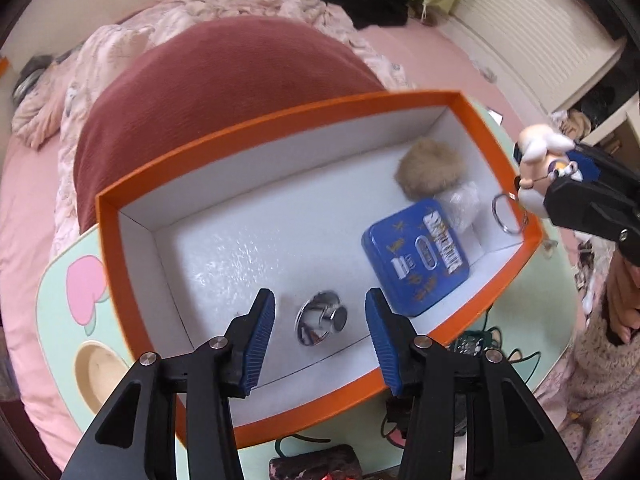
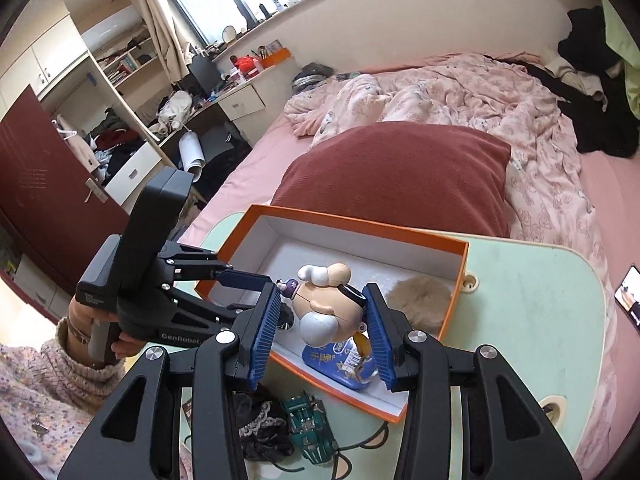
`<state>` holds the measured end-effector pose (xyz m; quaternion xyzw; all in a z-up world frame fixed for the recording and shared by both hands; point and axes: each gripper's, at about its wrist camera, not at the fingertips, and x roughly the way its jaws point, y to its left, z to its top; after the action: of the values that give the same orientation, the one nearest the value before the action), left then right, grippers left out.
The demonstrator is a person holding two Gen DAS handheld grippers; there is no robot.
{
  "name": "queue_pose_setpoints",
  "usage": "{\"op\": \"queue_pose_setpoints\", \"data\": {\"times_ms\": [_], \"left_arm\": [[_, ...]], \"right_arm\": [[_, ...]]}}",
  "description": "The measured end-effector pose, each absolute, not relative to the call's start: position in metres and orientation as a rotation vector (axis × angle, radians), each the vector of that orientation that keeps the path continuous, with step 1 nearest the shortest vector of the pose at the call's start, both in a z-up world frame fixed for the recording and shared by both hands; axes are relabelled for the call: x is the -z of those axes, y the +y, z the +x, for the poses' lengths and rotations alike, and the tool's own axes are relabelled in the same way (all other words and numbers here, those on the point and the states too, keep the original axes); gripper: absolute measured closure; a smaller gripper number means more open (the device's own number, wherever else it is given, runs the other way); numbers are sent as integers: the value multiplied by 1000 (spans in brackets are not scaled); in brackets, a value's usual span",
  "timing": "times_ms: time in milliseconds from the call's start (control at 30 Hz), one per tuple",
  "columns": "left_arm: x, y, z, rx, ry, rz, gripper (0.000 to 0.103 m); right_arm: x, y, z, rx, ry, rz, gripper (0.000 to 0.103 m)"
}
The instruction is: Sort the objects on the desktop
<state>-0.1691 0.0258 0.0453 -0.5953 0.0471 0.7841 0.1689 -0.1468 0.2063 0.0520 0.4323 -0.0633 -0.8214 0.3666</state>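
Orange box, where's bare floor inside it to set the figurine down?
The orange box is bare across its middle and left half, between the shiny metal knob and the far wall. The right end is crowded: blue tin, fur pompom, key ring.

- Orange box [image 1: 280, 118], white inside, open on the worktop [image 2: 532, 292].
- Inside: blue tin [image 1: 416, 256], tan fur pompom [image 1: 430, 170], shiny metal knob [image 1: 320, 318], perhaps a lid.
- Bald figurine keychain [image 2: 326, 306] held above the box.
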Motion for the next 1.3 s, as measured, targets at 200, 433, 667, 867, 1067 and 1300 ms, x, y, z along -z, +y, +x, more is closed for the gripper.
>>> {"op": "queue_pose_setpoints", "data": {"times_ms": [200,433,667,867,1067,1300], "left_arm": [[-26,23,-183,-2117,97,-1823,73],[-27,24,-185,-2104,113,-1811,74],[-87,-7,-163,-2211,-168,-1539,74],[-87,-10,-110,-2091,-222,-1507,74],[-44,-2,-79,-2215,-177,-1565,74],[-42,-3,-80,-2350,-184,-1505,47]], "right_arm": [[-43,209,-149,2099,-186,1134,59],[-41,216,-152,2113,-218,1135,59],[-53,230,-149,2131,-243,1097,59],[-57,235,-117,1990,-135,1104,59],[-2,222,-85,1964,-50,1303,59],[42,212,-91,1990,-262,1371,59]]}}
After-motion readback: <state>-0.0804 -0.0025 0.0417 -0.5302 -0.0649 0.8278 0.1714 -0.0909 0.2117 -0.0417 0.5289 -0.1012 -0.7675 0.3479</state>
